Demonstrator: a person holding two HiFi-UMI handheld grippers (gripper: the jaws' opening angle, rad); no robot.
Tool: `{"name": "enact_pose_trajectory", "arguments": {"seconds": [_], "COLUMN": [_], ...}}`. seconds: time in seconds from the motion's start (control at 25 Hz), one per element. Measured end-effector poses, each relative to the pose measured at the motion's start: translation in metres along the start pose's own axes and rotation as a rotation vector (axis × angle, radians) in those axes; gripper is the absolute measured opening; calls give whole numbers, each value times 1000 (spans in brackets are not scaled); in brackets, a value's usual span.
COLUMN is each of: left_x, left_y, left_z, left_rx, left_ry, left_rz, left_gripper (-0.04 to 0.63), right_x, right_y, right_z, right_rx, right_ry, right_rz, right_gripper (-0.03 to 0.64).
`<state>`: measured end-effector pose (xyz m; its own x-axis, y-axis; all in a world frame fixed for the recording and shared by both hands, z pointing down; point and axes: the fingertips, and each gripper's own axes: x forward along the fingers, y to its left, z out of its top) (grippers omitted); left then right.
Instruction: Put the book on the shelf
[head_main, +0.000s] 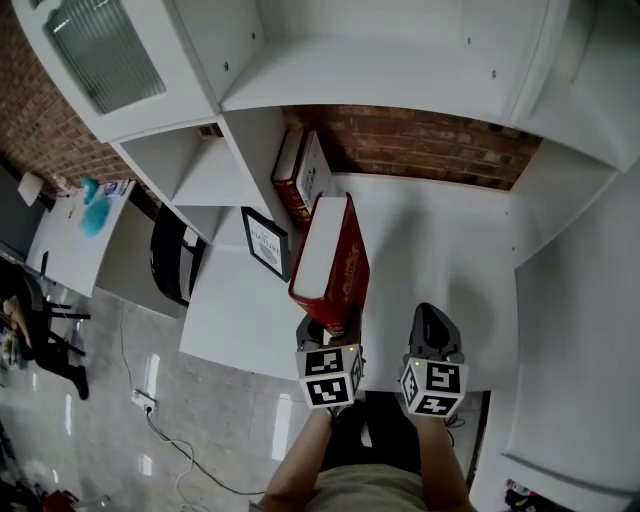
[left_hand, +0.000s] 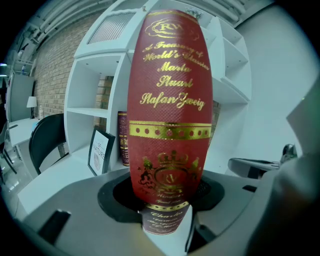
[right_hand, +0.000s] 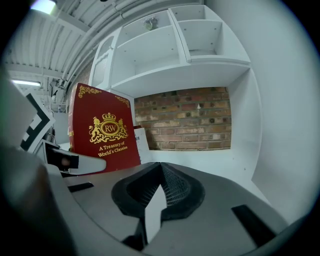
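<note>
A thick red book (head_main: 335, 265) with gold print stands upright over the white desk (head_main: 450, 250), its white page edge facing left. My left gripper (head_main: 324, 332) is shut on its near lower end. In the left gripper view the book's spine (left_hand: 170, 110) fills the middle and the left gripper (left_hand: 167, 212) has its pads pressed on either cover. My right gripper (head_main: 432, 328) hovers to the right of the book, shut and empty. From the right gripper view the red front cover (right_hand: 102, 132) shows at the left, and the right gripper (right_hand: 159, 192) has its pads meeting.
Another red book (head_main: 300, 178) leans against the white shelf divider (head_main: 245, 150) at the back left, with a black-framed picture (head_main: 265, 243) in front of it. A brick wall (head_main: 420, 145) backs the desk. A black chair (head_main: 170, 258) stands at the left.
</note>
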<state>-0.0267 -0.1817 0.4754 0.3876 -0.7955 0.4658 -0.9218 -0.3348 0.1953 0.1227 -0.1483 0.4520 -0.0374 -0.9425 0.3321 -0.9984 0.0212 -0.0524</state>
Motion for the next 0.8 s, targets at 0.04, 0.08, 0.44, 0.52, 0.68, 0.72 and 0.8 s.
{"name": "enact_pose_trajectory", "arguments": {"seconds": [0.04,0.08,0.44,0.52,0.68,0.72,0.8], "left_x": [3,6,37,44,61,65,72], "left_y": [0,-1,-3,-5,-11,-13,-16], "left_z": [2,4,13,13,12,11,10], "left_rx": [0,-3,-11,-16,-17,-20,-26], "left_ry": [0,-1,3,10,16,19,23], "left_rz": [4,9,59,65,79,82,88], "left_gripper": [242,242,242,242,242,242,242], "right_x": [4,8,38,44,54,56,61], "right_y": [-2,-4,-22,-27,-37,-40,-45], "right_z": [2,4,14,15,18,18,17], "right_rx": [-1,-4,-5,-7,-21,-25,-27], "right_ry": [0,0,-1,2,6,8,12], "right_rz": [4,9,55,68,91,96,108], "right_gripper": [16,15,16,15,15,17,15]}}
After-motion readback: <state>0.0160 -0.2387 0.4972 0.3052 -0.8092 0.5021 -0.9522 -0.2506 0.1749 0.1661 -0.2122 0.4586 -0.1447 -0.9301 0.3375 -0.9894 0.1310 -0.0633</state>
